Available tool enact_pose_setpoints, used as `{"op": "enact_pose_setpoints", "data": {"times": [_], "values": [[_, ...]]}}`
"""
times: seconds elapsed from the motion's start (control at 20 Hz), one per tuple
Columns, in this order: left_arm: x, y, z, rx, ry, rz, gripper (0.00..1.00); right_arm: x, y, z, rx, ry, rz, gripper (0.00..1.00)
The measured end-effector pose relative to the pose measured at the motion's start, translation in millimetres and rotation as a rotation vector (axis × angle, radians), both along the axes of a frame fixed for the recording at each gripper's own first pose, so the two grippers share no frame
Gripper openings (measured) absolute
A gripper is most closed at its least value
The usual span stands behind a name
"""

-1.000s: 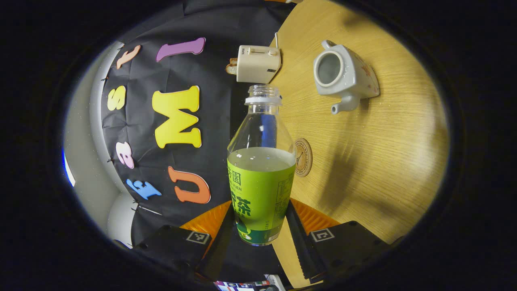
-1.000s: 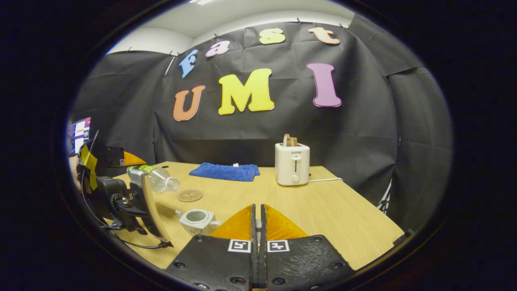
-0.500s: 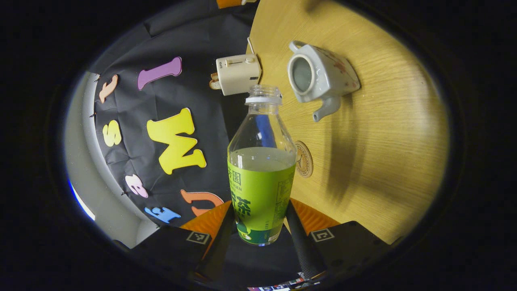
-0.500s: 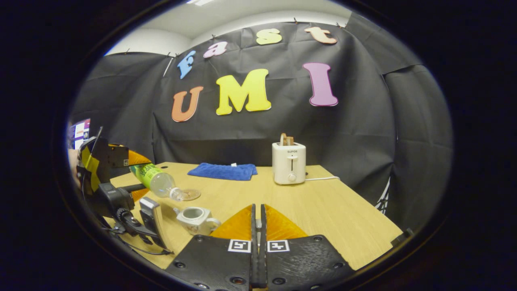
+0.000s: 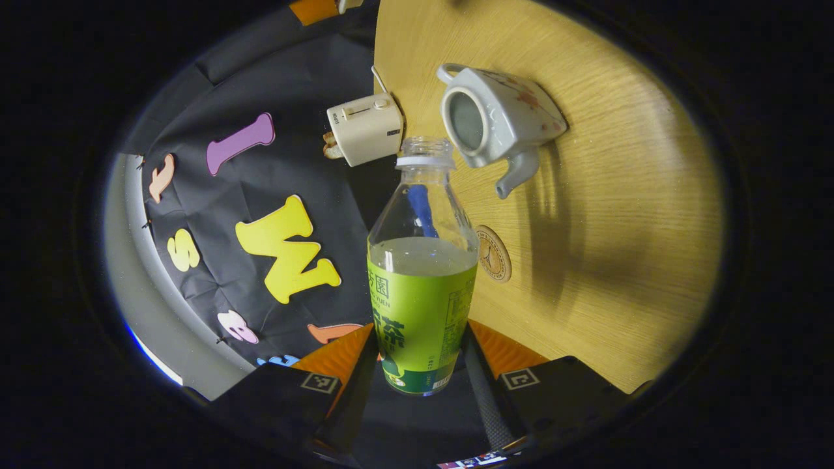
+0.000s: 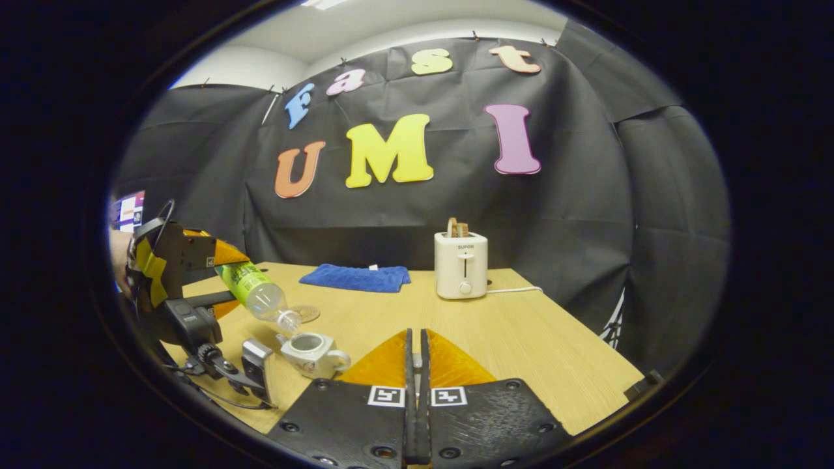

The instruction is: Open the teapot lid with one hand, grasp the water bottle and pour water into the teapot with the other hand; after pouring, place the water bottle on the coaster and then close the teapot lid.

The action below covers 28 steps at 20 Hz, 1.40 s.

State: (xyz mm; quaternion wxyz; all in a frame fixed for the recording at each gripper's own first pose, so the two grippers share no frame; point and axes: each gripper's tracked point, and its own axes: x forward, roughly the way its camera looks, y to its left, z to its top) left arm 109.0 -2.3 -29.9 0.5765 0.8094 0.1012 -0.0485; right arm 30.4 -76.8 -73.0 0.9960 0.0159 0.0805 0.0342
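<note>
My left gripper (image 5: 420, 339) is shut on the green-labelled water bottle (image 5: 422, 293), which has no cap and is part full. In the right gripper view the bottle (image 6: 257, 293) tilts mouth-down, its mouth just above the open white teapot (image 6: 311, 348). In the left gripper view the lidless teapot (image 5: 495, 117) lies just right of the bottle's mouth. The round coaster (image 5: 493, 253) lies on the table beyond the bottle. My right gripper (image 6: 416, 339) is shut, raised above the table to the right of the teapot, with a pale sliver of the lid between its fingers.
A white toaster (image 6: 461, 264) with toast stands at the back of the wooden table (image 6: 521, 339). A folded blue cloth (image 6: 355, 277) lies at the back left. A person's hand holds the left gripper (image 6: 195, 260) at the table's left edge.
The left gripper has tipped the bottle further down and brought its mouth to the teapot's opening. The right gripper has stayed shut and nearly still.
</note>
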Motion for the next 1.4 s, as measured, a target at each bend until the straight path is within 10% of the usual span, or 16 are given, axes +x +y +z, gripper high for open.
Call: {"op": "enact_pose_setpoints", "data": {"times": [1.4], "values": [[2, -19, 25, 0.220, -0.065, -0.059, 0.75, -5, -3, 0, 0.016, -0.002, 0.007, 0.00]]}}
